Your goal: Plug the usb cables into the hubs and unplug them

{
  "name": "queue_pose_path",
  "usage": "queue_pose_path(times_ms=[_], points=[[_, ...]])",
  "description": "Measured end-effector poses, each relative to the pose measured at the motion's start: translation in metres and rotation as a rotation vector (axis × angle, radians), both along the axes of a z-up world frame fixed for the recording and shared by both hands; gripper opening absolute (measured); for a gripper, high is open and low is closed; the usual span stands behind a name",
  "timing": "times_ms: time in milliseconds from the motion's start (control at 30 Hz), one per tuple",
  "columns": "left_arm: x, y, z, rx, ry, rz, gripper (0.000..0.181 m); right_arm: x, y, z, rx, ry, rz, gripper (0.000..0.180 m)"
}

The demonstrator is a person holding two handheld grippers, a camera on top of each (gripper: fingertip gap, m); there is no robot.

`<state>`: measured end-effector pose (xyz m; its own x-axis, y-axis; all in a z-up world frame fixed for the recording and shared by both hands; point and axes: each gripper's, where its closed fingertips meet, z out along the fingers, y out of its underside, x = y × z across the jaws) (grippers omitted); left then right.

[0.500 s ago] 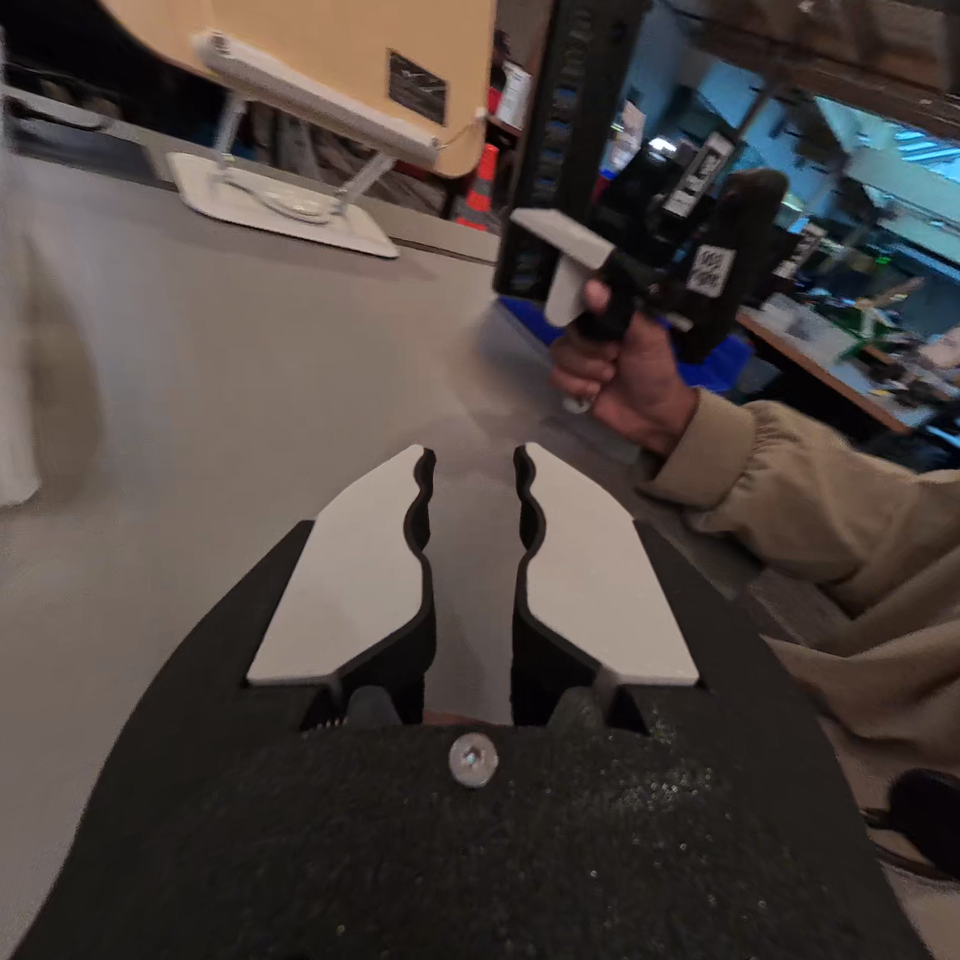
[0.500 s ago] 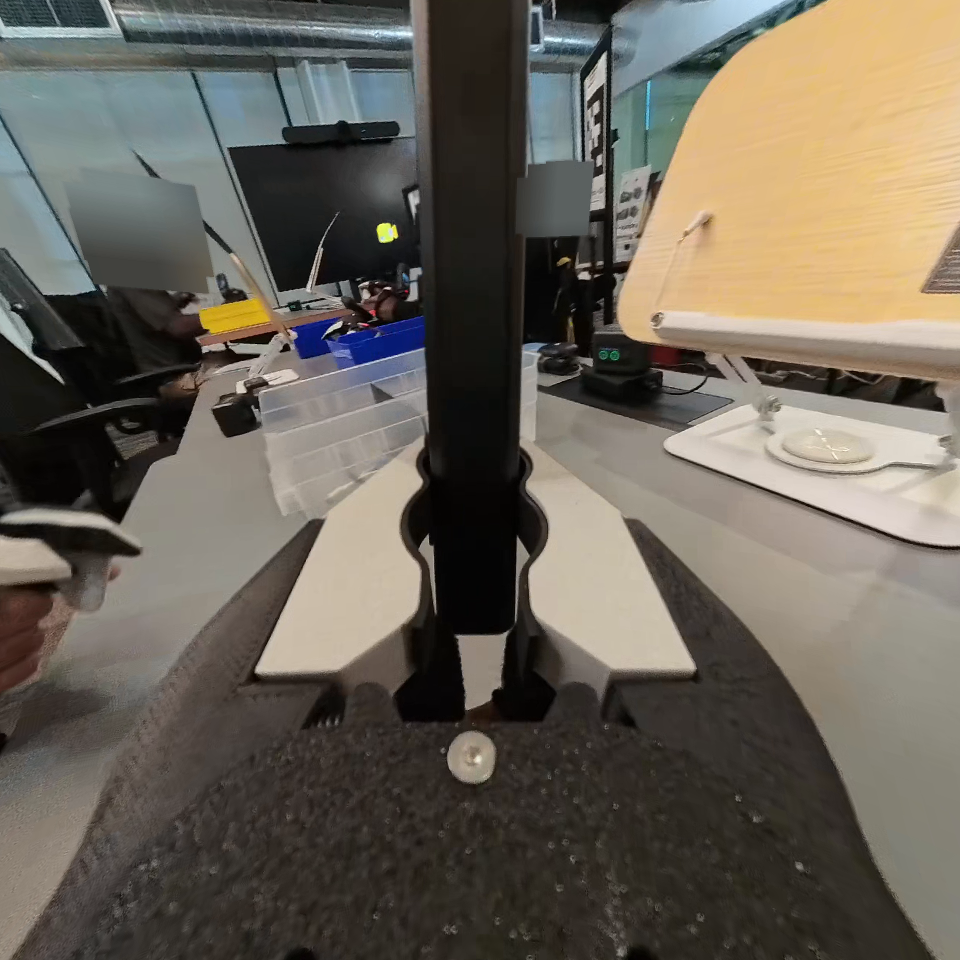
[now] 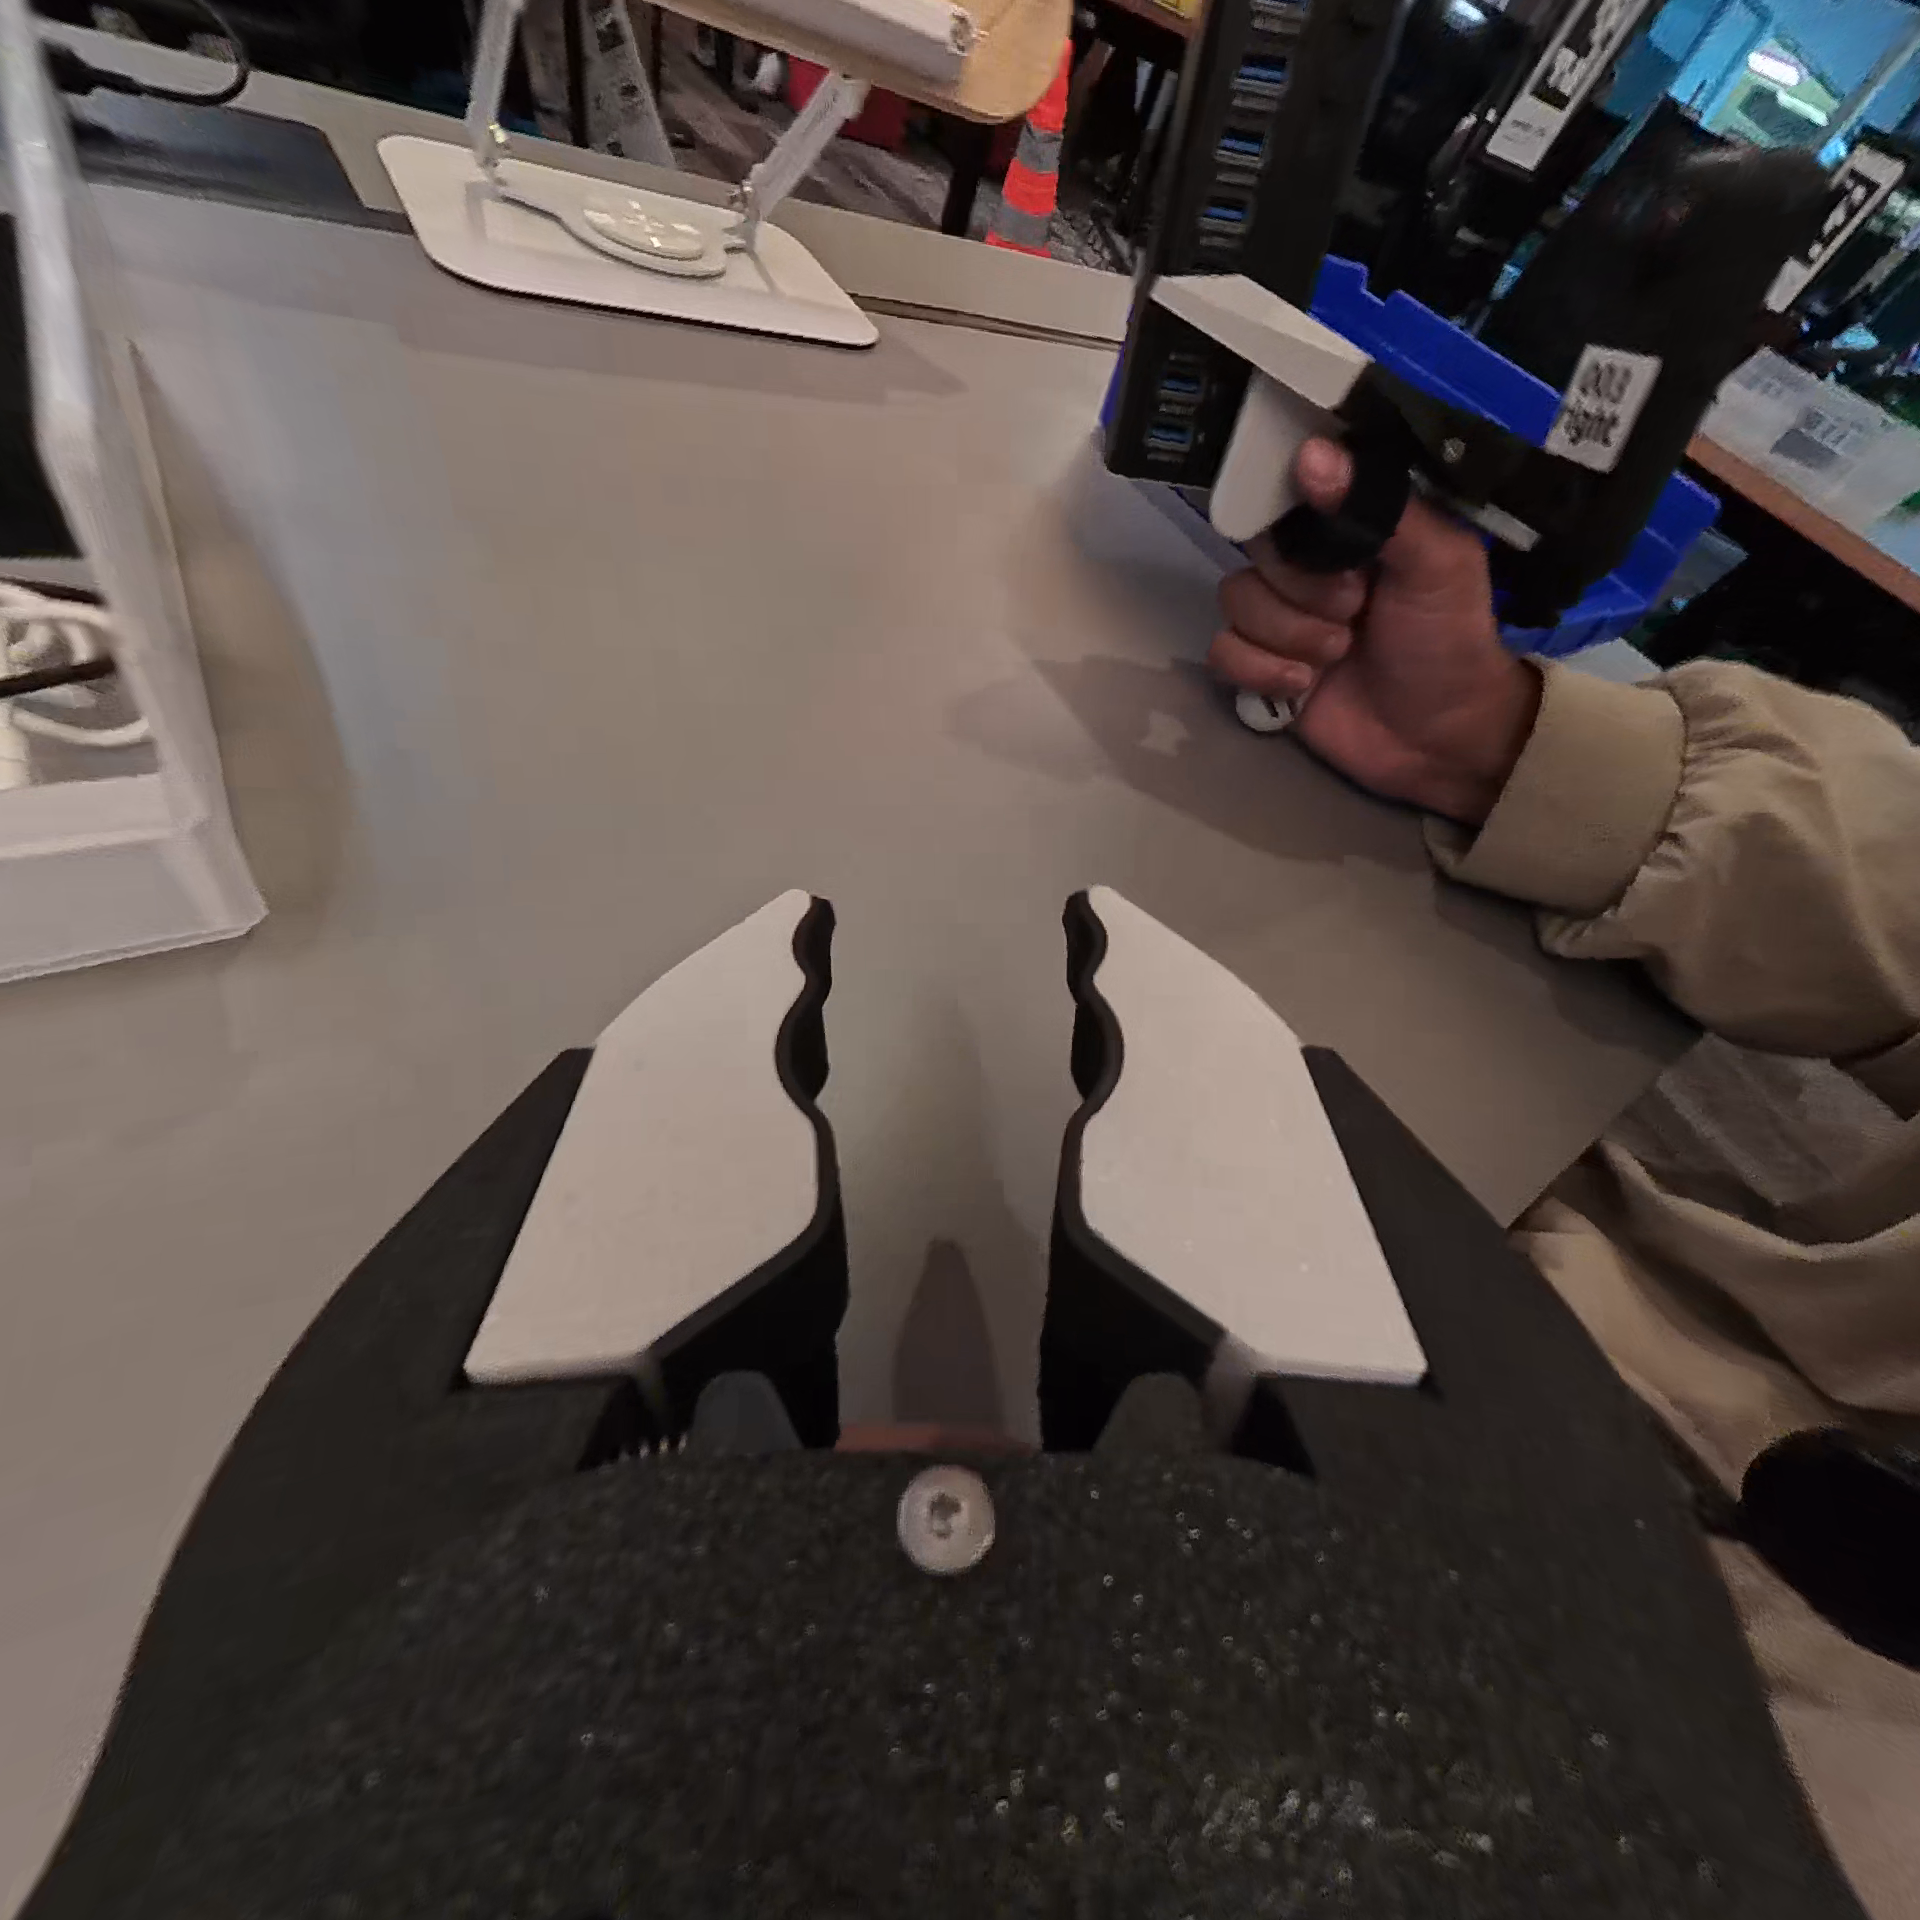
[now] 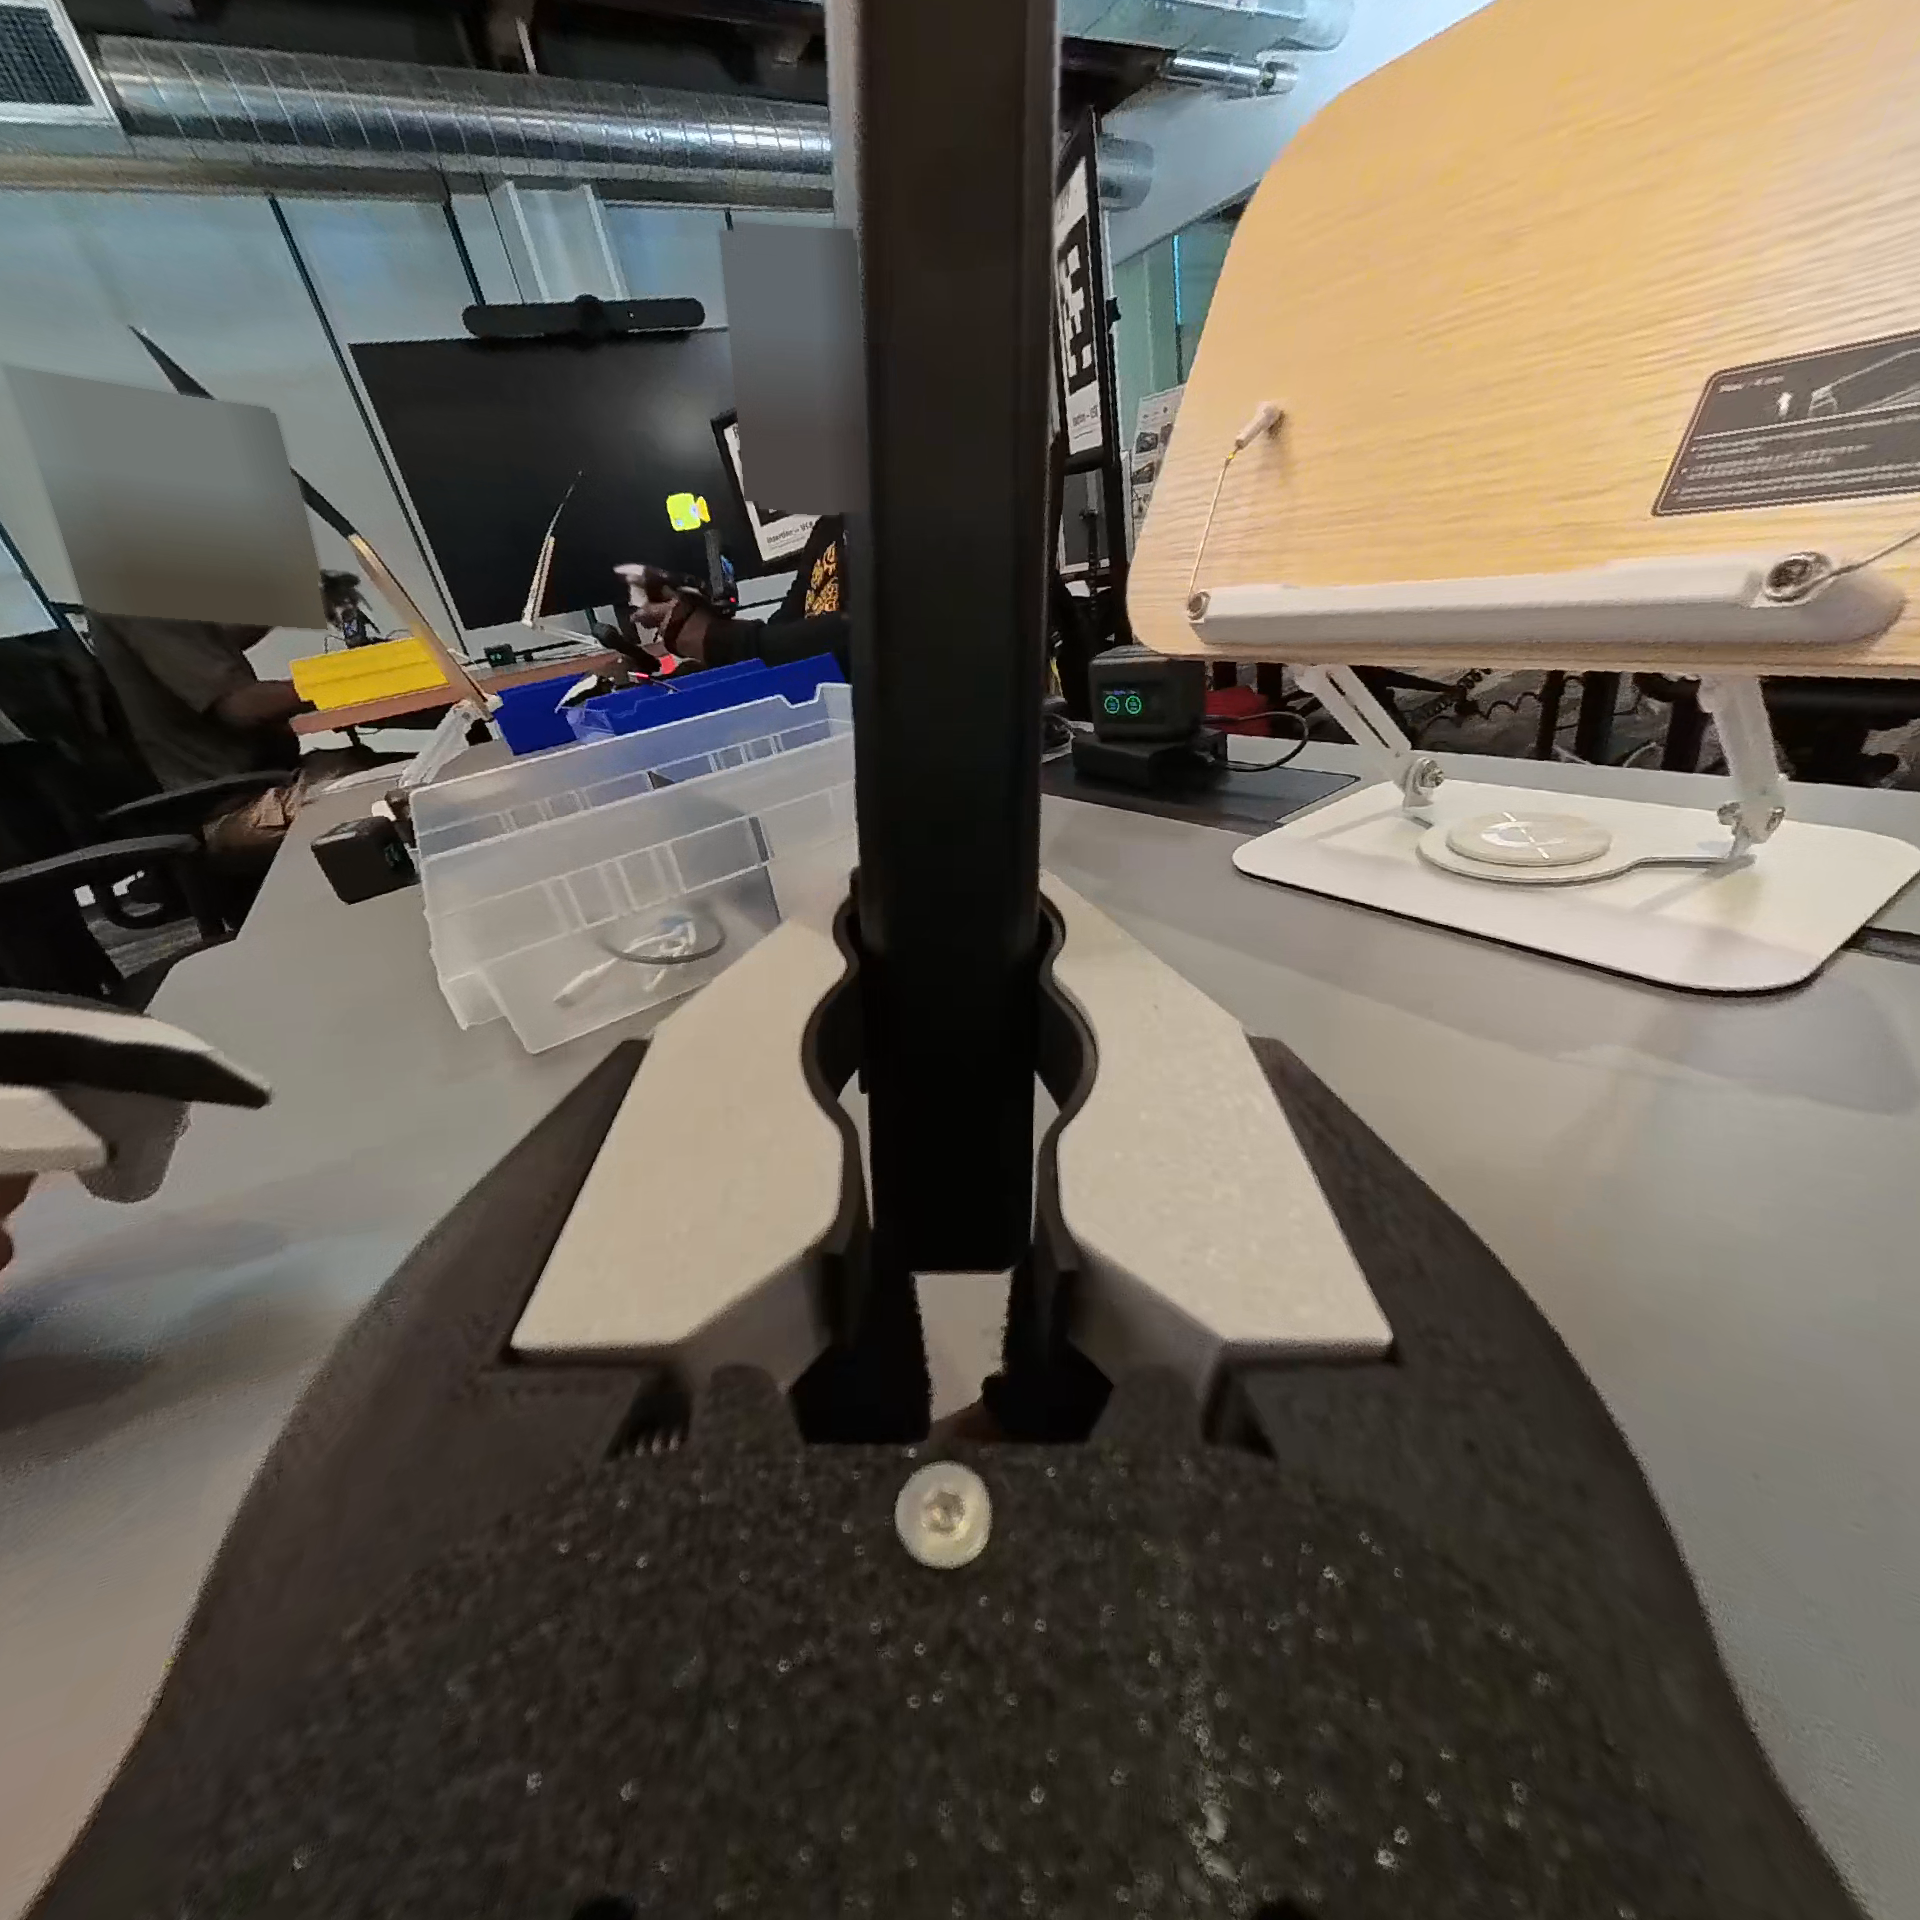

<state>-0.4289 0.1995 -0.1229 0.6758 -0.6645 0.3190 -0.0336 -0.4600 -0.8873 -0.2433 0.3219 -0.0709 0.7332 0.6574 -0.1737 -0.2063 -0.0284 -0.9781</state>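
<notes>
On my grey table [image 4: 1558, 1195]: wooden book stand [image 4: 1538, 343] on white base, far right. Clear plastic organiser boxes [image 4: 623, 862], far left, hold small white cables. Blue bins [image 4: 665, 707] beyond them. Orange cone [image 3: 1039, 156] past the table's far edge.

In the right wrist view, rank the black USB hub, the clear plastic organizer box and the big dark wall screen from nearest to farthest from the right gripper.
1. Black USB hub: clamped upright between the right gripper fingers, centre.
2. Clear plastic organizer box: on the grey table, ahead and left.
3. Dark wall screen: far background, left of the hub.
</notes>
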Motion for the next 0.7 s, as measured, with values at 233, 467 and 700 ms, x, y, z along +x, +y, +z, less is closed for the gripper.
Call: queue_pose_path(times_ms=[233, 467, 700], points=[[-0.067, 0.050, 0.030, -0.079, 0.013, 0.177, 0.048, -0.002, 0.000, -0.001, -0.003, -0.013, 0.002, 0.026], [-0.114, 0.117, 0.001, -0.314, 0.474, -0.031, 0.058, 0.005, 0.004, -0.001, -0.034, 0.043, 0.003, 0.026], [-0.123, 0.173, -0.046, -0.267, 0.909, -0.367, 0.032, 0.005, 0.004, -0.001, -0.037, 0.051, 0.005, 0.026]])
